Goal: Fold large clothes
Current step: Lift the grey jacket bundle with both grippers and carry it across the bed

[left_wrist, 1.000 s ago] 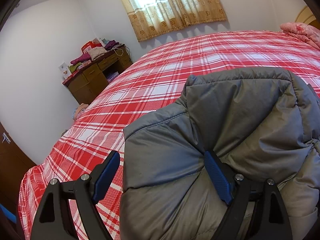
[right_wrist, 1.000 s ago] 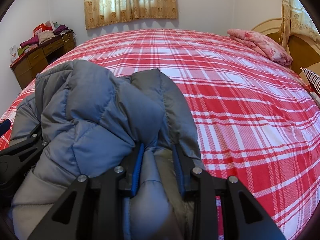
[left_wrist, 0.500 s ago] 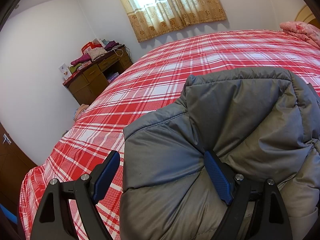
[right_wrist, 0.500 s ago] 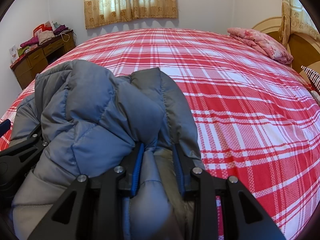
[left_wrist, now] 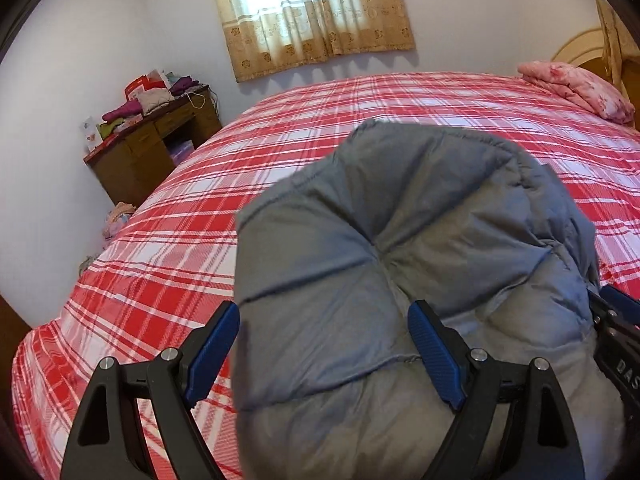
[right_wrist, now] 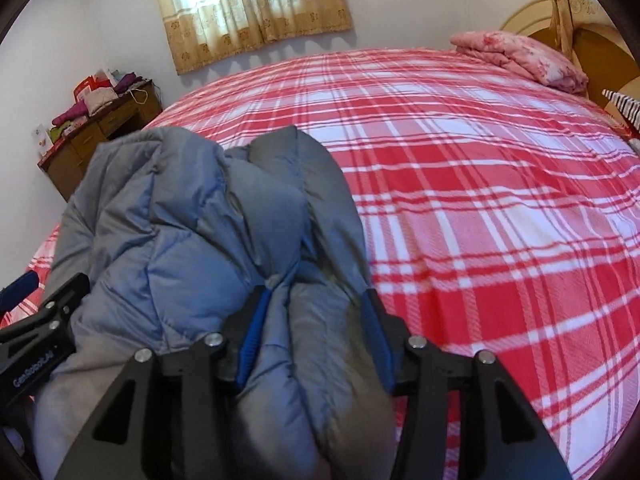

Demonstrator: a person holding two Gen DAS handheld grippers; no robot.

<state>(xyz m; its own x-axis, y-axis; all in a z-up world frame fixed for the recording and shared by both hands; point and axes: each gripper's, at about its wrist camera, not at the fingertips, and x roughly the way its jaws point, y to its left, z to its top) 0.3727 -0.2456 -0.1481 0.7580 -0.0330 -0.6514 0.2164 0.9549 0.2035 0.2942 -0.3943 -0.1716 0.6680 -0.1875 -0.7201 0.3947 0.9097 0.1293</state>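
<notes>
Grey quilted puffer jacket (left_wrist: 400,280) is lying bundled on the red-and-white plaid bed (left_wrist: 168,264), at the near edge, filling the 6 o'clock part of both views. Left claw (left_wrist: 324,350) is standing wide apart; its right pad is resting against the padding while its left pad is hanging clear at 8 o'clock, so it is gripping nothing. Right claw (right_wrist: 312,340) has just been opening, with a thick fold of jacket bulging between its pads; whether the pads are pressing on it cannot be told. Judged step: releasing a completed fold. Next move calls for backing both claws clear, then seeking a fresh edge. Jacket's lower part, sleeves and hem are being cut off below the frames.
</notes>
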